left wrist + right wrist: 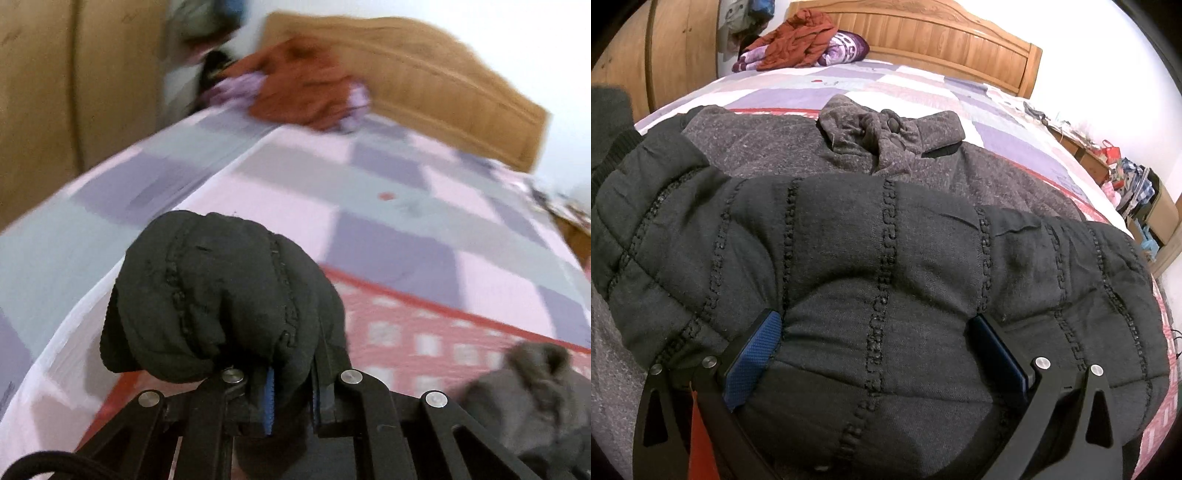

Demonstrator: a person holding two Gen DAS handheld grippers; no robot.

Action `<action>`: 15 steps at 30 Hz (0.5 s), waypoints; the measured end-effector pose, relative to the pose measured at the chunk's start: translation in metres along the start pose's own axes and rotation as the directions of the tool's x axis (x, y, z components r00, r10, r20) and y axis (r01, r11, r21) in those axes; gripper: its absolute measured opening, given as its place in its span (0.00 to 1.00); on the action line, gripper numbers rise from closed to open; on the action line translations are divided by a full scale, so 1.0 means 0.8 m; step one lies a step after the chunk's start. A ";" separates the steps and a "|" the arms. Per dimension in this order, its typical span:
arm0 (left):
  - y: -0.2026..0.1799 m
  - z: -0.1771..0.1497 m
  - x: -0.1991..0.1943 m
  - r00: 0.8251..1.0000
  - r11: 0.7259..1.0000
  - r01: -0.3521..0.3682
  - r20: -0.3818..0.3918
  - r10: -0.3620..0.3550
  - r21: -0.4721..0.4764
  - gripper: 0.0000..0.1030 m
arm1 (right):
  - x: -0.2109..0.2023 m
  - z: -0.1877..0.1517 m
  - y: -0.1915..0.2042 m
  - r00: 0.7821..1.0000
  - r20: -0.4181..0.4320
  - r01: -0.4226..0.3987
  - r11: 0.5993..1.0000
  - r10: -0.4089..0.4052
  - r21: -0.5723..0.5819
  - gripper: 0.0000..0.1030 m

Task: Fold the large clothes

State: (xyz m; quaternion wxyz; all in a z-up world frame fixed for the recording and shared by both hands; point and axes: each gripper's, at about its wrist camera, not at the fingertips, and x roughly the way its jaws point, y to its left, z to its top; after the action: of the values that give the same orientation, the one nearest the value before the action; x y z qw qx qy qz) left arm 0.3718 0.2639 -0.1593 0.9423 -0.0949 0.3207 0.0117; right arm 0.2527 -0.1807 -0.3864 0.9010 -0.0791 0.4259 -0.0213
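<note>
Your left gripper (291, 391) is clamped on a bunched edge of the black quilted coat (879, 280), its blue pads (269, 400) nearly together with padding pinched between them, so the fabric balloons out past the fingertips; that hold suits carrying this part of the coat over the rest to make a fold. Your right gripper (875, 354) stands with its jaws spread wide, the coat's quilted bulk bulging between the pads, apparently to pin the body down as an anchor; whether it squeezes or merely rests there is hard to say. The coat lies across the near end of the bed (798, 92), partly over a grey fleece garment (886, 133) with a collar. A rust-coloured garment (798, 40) sits well apart by the wooden headboard (942, 37).
</note>
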 end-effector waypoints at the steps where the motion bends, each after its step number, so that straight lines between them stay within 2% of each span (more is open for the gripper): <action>1: -0.024 0.003 -0.009 1.000 0.999 0.026 0.011 -0.026 0.026 0.08 | 0.000 0.000 0.000 1.000 0.000 0.001 1.000 -0.001 -0.001 1.00; 7: -0.181 -0.004 -0.057 0.980 0.973 0.187 0.036 -0.193 0.136 0.08 | 0.000 0.006 0.000 1.000 -0.013 -0.005 1.000 0.005 0.003 1.00; 11: -0.294 -0.041 -0.076 0.954 0.929 0.291 0.001 -0.300 0.230 0.08 | -0.013 0.022 -0.013 0.998 -0.032 -0.049 0.998 0.051 0.043 1.00; 15: -0.396 -0.097 -0.084 0.924 0.873 0.378 -0.065 -0.377 0.308 0.08 | -0.054 0.030 -0.052 0.999 0.033 -0.030 0.994 0.027 0.104 1.00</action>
State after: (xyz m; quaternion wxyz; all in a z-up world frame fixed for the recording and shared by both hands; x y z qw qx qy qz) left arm 0.2981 -0.0591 -0.1246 0.9288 -0.0044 0.2952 -0.2238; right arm 0.2452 -0.2139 -0.3316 0.9107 -0.0260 0.4112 -0.0295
